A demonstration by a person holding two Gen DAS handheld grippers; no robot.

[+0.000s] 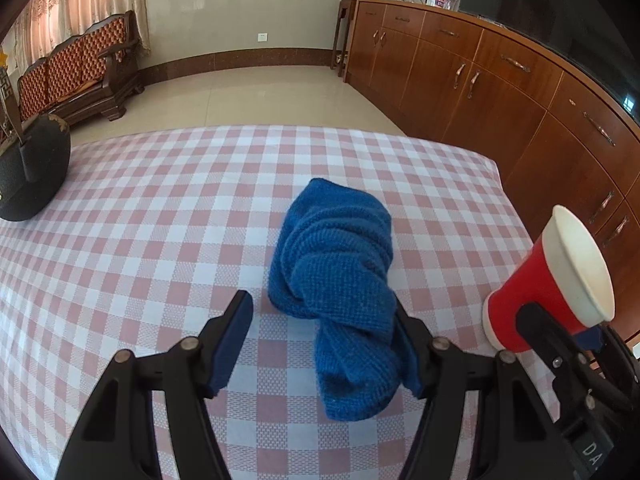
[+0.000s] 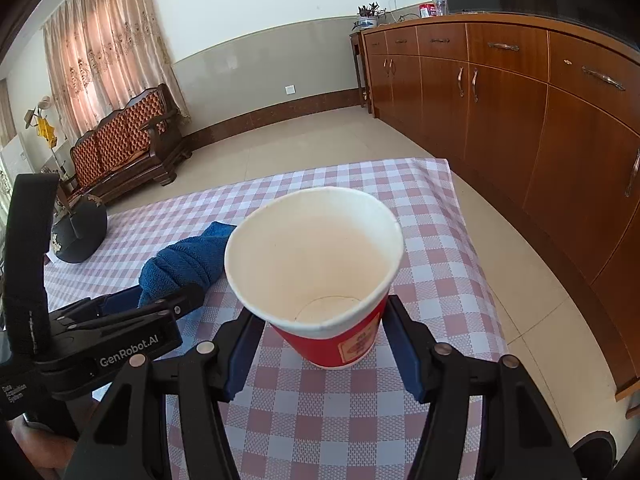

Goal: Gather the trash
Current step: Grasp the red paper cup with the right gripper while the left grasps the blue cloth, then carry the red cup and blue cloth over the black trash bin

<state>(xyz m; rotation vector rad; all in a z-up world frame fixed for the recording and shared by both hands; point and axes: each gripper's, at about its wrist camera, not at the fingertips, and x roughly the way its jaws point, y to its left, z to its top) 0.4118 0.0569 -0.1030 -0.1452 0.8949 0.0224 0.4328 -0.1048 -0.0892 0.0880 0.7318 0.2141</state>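
A rolled blue cloth (image 1: 336, 256) lies on the pink-and-white checked tablecloth (image 1: 160, 220). My left gripper (image 1: 324, 344) is open around its near end: the right finger touches the cloth, while the left pad (image 1: 232, 344) stands clear of it. My right gripper (image 2: 322, 340) is shut on a red paper cup (image 2: 316, 248) with a white, empty inside. The cup is tilted and its rim is slightly squeezed. In the left wrist view the cup (image 1: 532, 304) hangs at the table's right edge. In the right wrist view the cloth (image 2: 188, 260) and left gripper (image 2: 160, 304) are at the left.
A black round object (image 1: 28, 176) stands on the table's far left. Wooden cabinets (image 1: 500, 92) run along the right, close to the table's right edge. A wooden sofa (image 1: 76, 76) stands by the curtains across the tiled floor.
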